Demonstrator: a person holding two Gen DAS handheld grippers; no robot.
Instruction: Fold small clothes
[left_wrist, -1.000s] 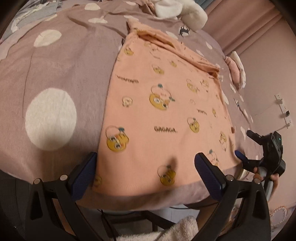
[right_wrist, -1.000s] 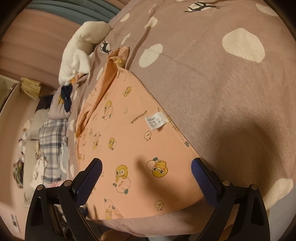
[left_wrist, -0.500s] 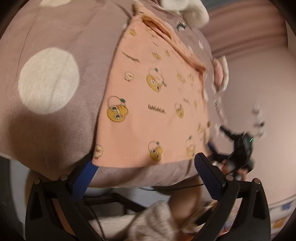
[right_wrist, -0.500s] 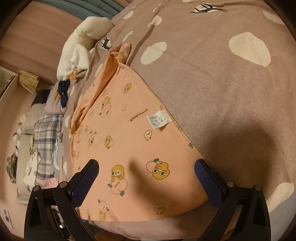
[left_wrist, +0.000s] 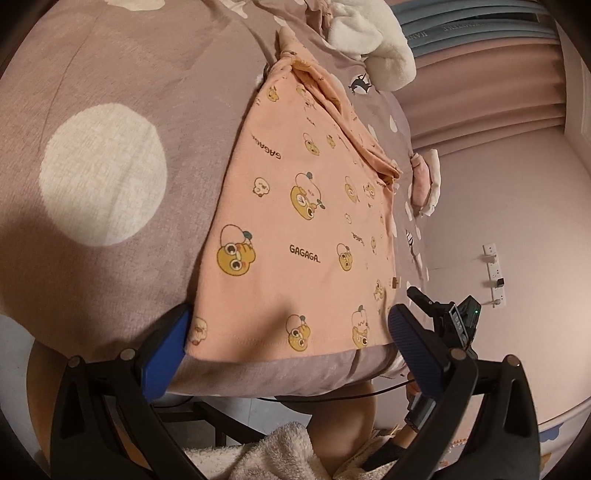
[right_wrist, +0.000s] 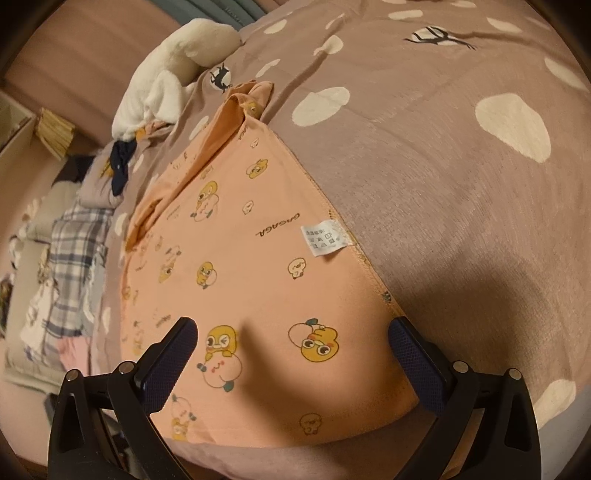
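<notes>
Peach shirt (left_wrist: 295, 229), printed with little yellow ducks and the word GAGAGA, lay flat on the spotted bedspread (left_wrist: 103, 173), filling the middle of both views with its hem toward the cameras.

In the left wrist view, the big white dot of the bedspread sat at middle left. The left gripper (left_wrist: 288, 343) reached in from the bottom edge with its fingers spread wide, one blue pad (left_wrist: 166, 354) at the shirt's lower left corner and the other beyond the lower right corner; neither had hold of the cloth. A white plush toy (left_wrist: 373, 40) lay at the top, past the shirt's folded collar end. At lower right the other tool showed as a black shape near the bed's edge, with a power strip (left_wrist: 495, 273) on the pink wall behind it.

In the right wrist view, plaid clothes (right_wrist: 74, 258) were piled at far left. The right gripper (right_wrist: 291, 358) also had its fingers wide apart, over the shirt's near hem, gripping nothing. A white care label (right_wrist: 323, 236) lay at the shirt's right edge, right of centre.
</notes>
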